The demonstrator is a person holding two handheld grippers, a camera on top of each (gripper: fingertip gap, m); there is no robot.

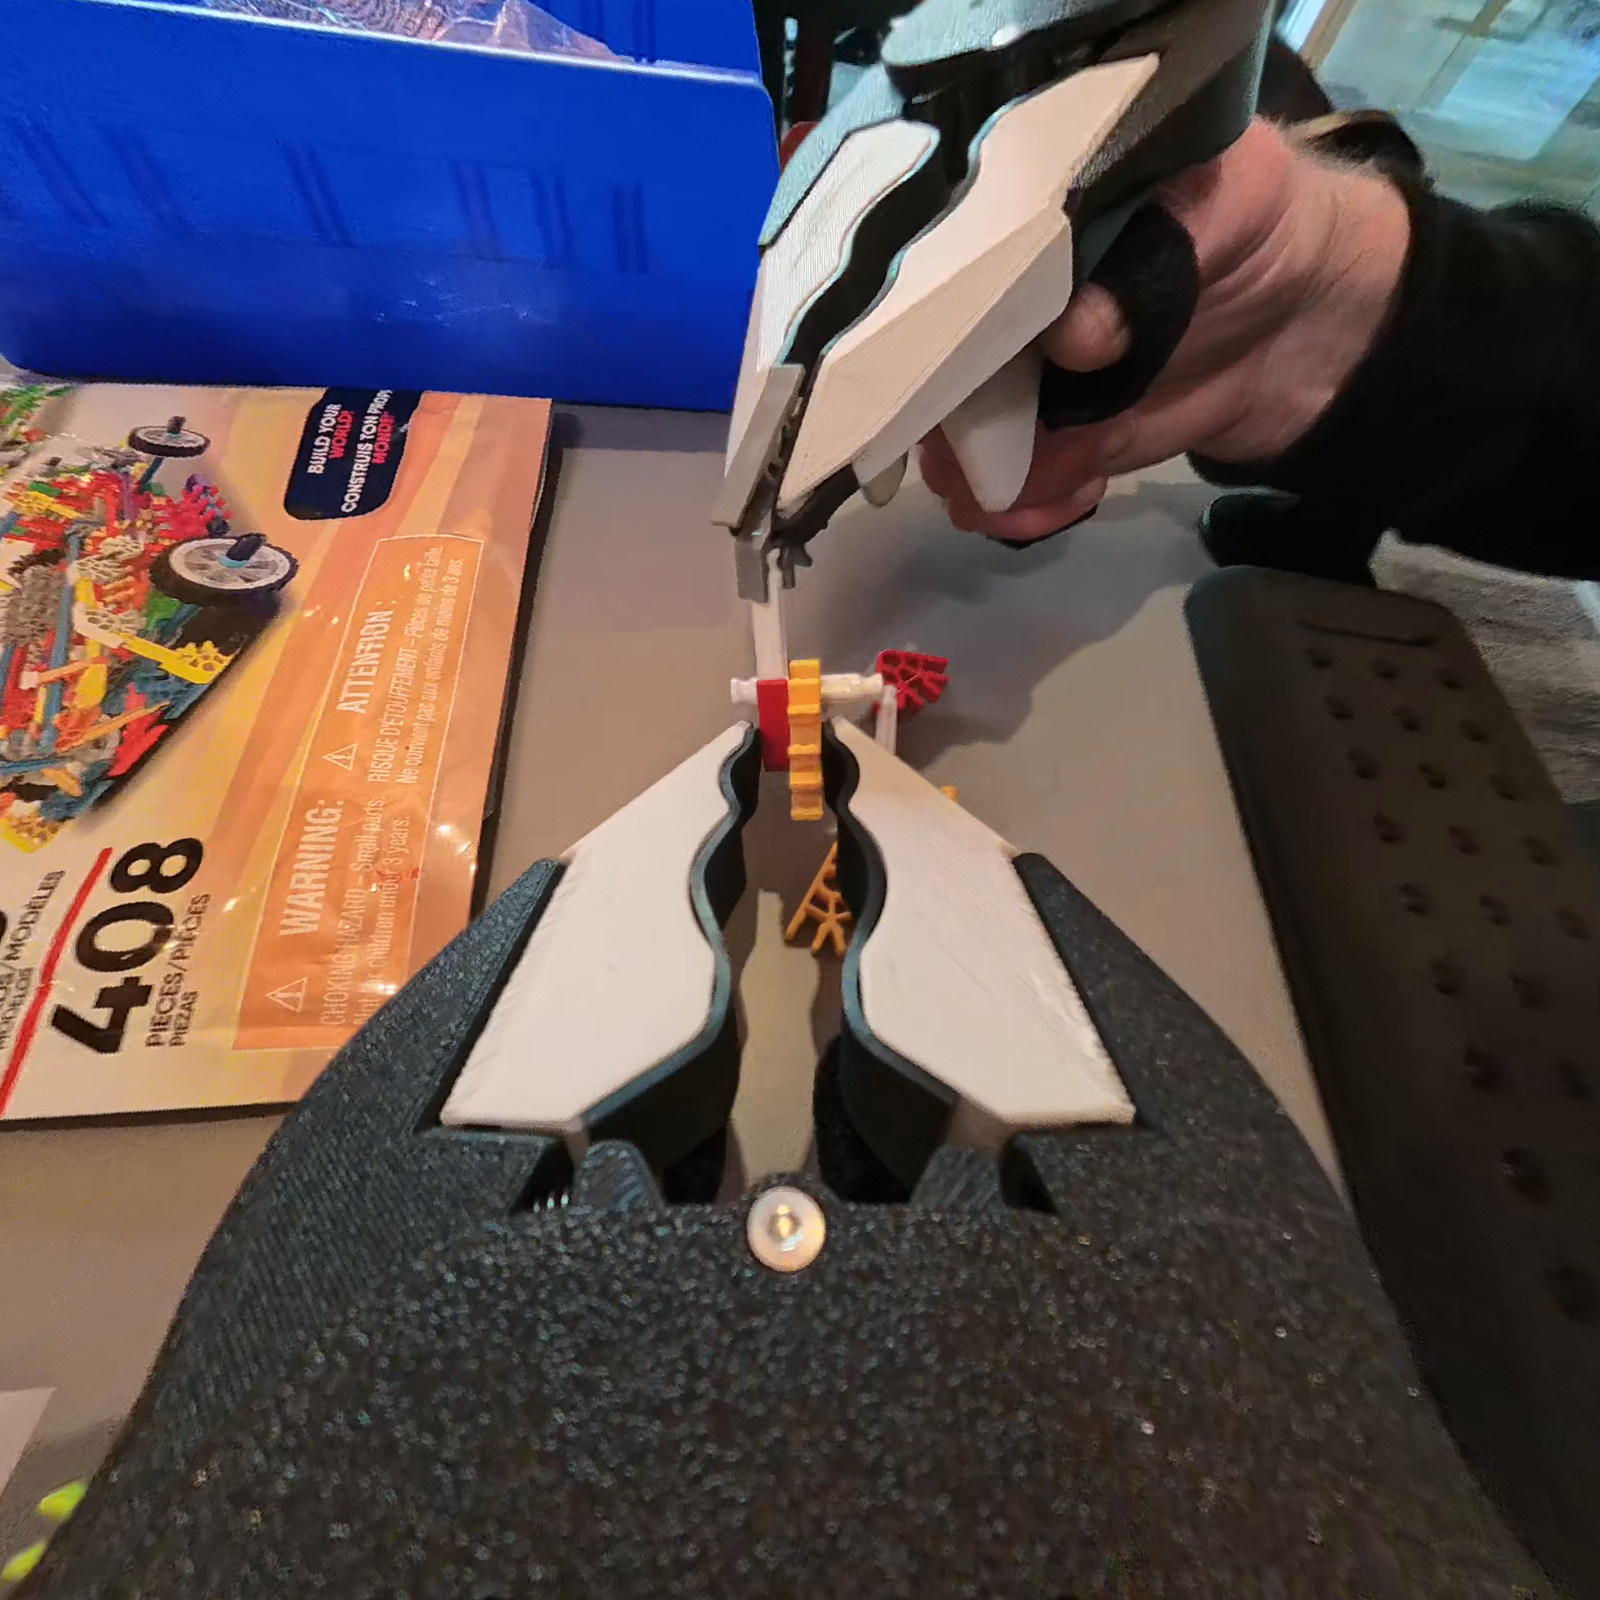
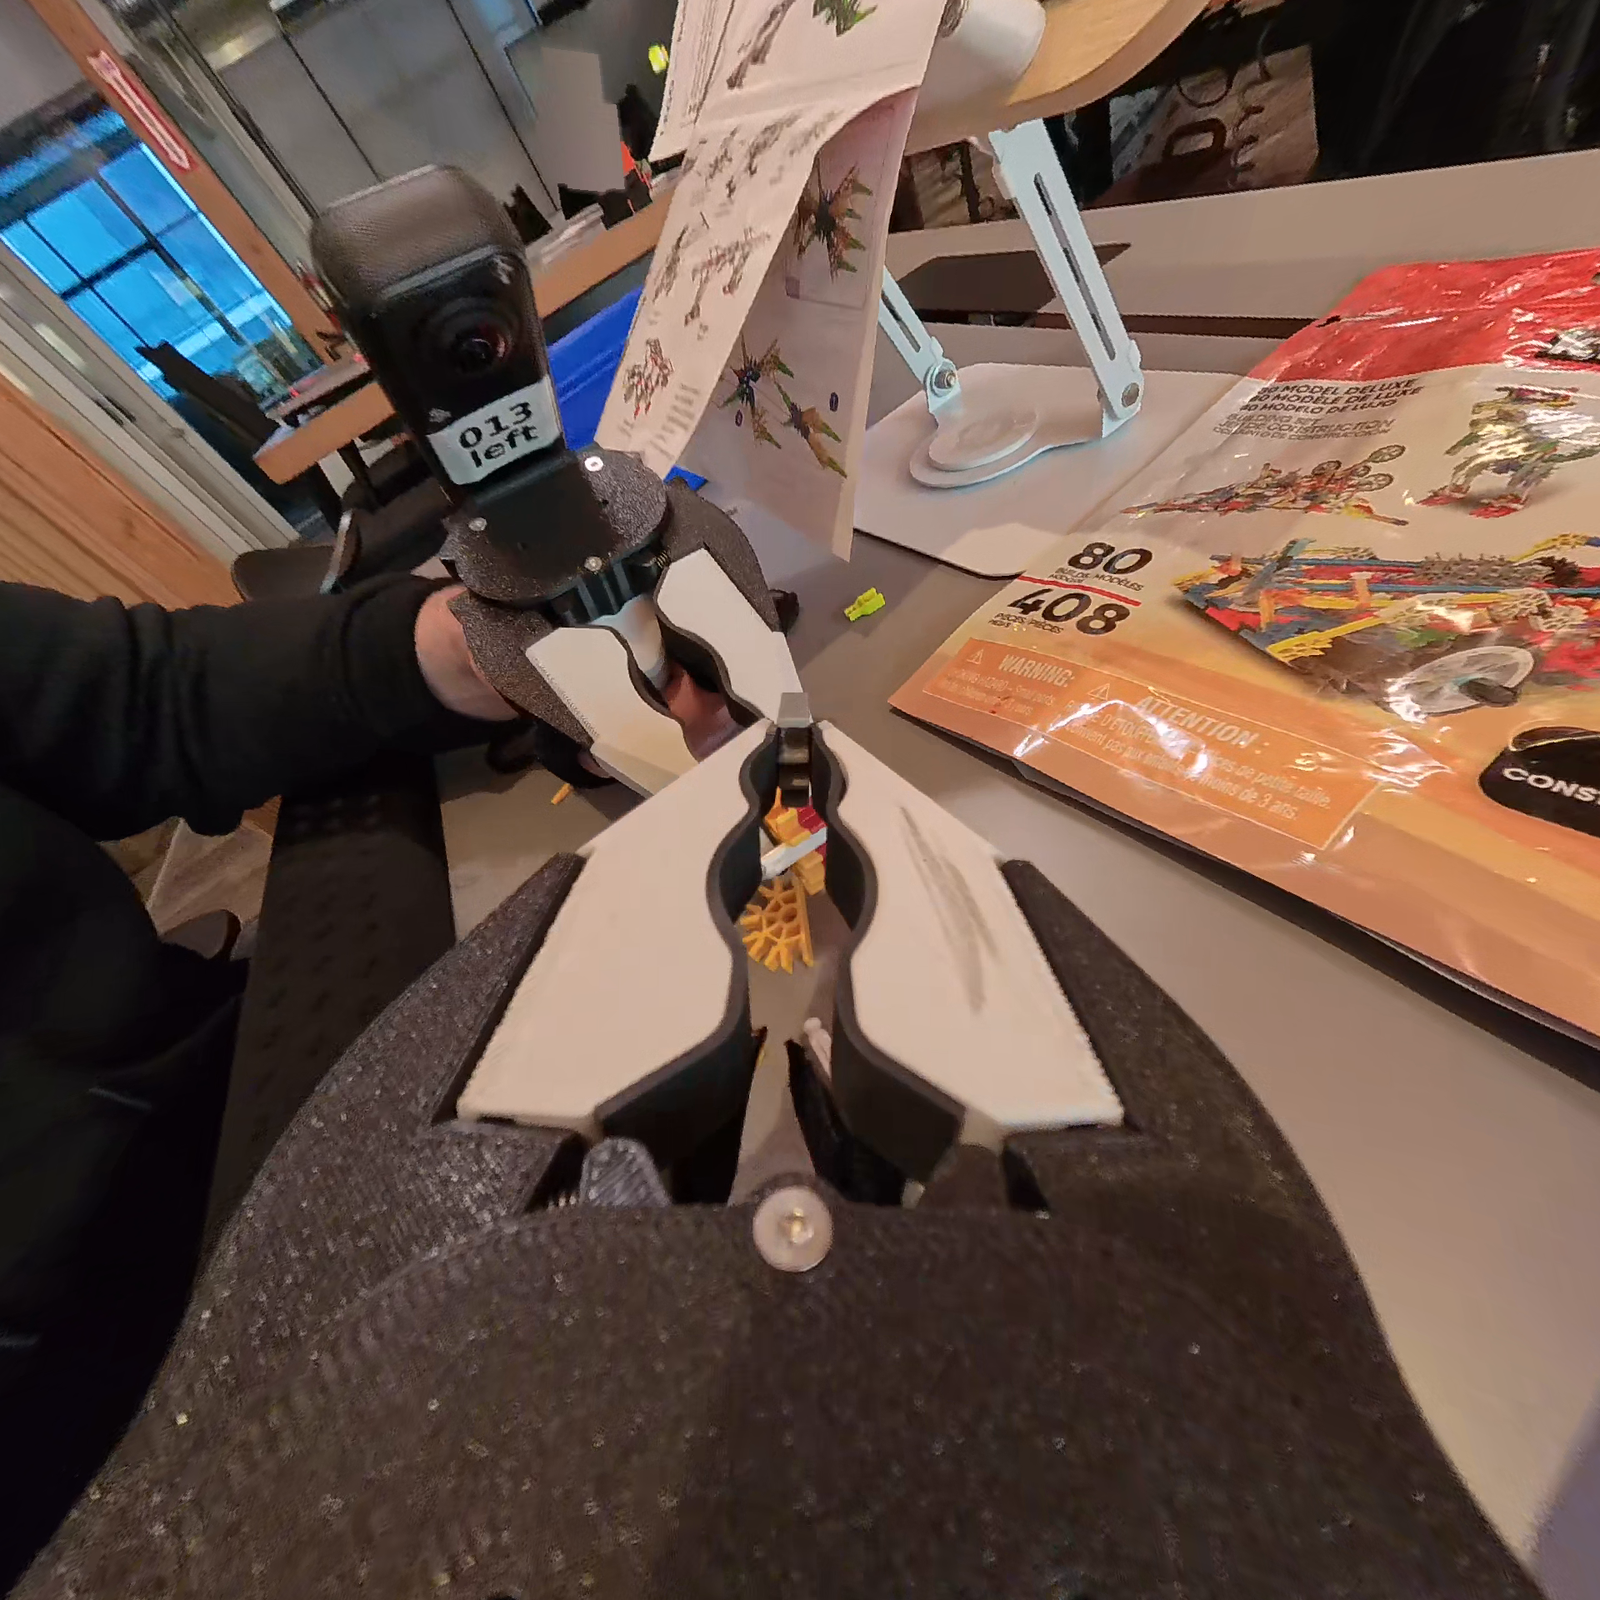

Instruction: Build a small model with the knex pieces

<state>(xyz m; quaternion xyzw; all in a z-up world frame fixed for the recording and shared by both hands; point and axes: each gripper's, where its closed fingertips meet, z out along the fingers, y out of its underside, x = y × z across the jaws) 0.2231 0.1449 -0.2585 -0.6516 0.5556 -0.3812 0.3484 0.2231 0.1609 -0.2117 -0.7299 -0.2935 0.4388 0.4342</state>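
Toy gear build (image 1: 801, 736) sits low over the grey table (image 1: 632, 537), near the shiny toy bag (image 1: 260, 693). Left gripper (image 1: 792, 745) squeezes its red and yellow wheels to keep it steady. Right gripper (image 1: 762, 528) pinches the small grey piece (image 1: 758, 567) atop the white stick (image 1: 770, 636).

Office/lab-type workspace w/ hobby-build setup

Smooth grey tabletop (image 2: 1212, 996), white metal adjustable stand (image 2: 1022, 407) carrying a printed paper instruction booklet (image 2: 762, 286), glossy orange plastic construction-toy bag (image 2: 1255, 658), big blue plastic bin (image 1: 372, 199); bkgd: wooden desks, dark chairs, wood-slat wall, large glass windows (image 2: 130, 260).
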